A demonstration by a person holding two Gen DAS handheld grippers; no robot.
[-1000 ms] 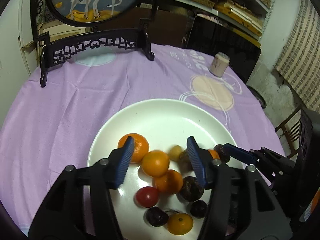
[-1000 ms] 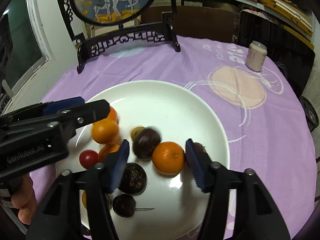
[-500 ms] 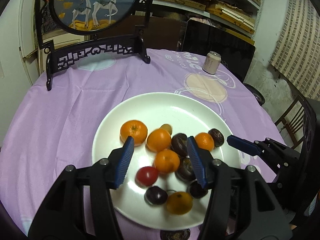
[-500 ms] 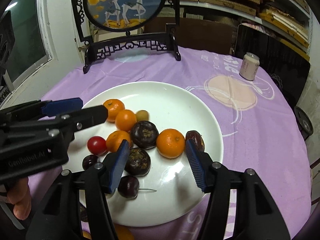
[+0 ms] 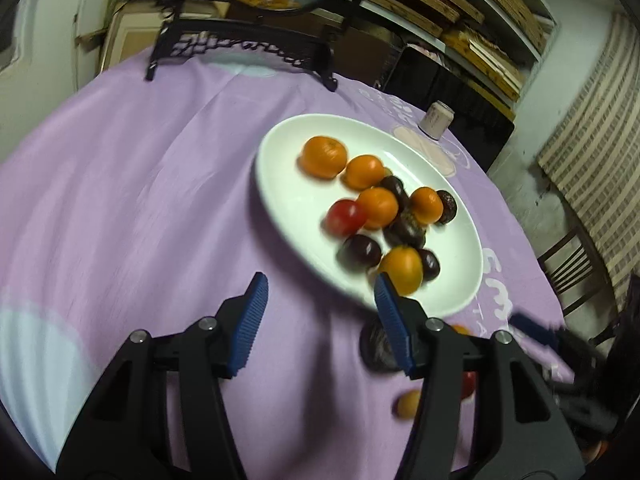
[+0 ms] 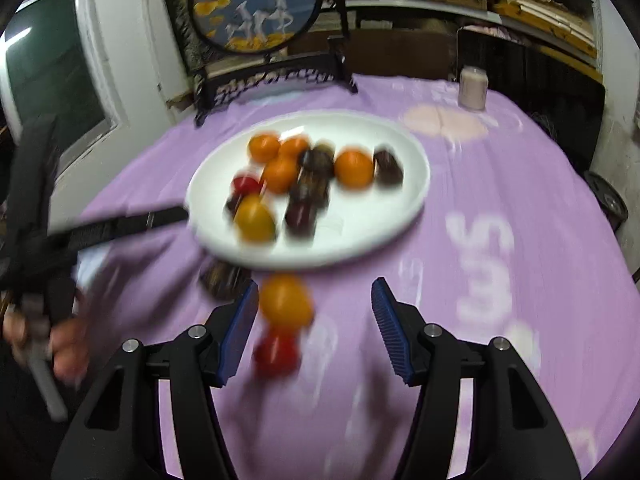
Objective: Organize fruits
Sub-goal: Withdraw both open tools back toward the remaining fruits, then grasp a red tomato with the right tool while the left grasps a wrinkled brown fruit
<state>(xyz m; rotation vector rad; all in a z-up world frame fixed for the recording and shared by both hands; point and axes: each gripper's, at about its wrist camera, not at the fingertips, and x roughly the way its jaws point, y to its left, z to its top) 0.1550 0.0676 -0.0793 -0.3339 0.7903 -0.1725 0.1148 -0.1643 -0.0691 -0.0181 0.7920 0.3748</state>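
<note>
a: what's hard to make out here?

b: the right wrist view is smeared with blur. the fruits on the white plate (image 6: 404,196) read as streaks, and the left gripper (image 6: 168,216) enters from the left as a dark bar with a blurred hand (image 6: 60,344) behind it. in the left view, the right gripper (image 5: 532,326) is only a blue tip at the right edge, so i cannot tell how wide it stands from there.

a: and from its own camera?

b: the right gripper (image 6: 314,312) stands wide, nothing between its ribbed blue pads. the left gripper (image 5: 320,304) is also wide and holds nothing, over bare purple cloth (image 5: 140,200).

a: where are the fruits?

b: most sit on the plate (image 5: 280,196), smooth and oval: round oranges like this one (image 5: 324,157), a glossy red tomato (image 5: 346,217), dark wrinkled plums (image 5: 360,251). three lie off it on the cloth, near the plate's edge: a dark wrinkled fruit (image 6: 224,278), an orange (image 6: 286,300) just beside the right gripper's left pad, and a red tomato (image 6: 276,354) below it. in the left view these are half hidden behind the gripper's arm.

a: any writing?

b: pale letters on the cloth (image 6: 484,256), too blurred and cut off to read. a pale can (image 6: 473,87) stands far back, label illegible. behind it all, a round deer picture in a carved black stand (image 6: 256,6).
</note>
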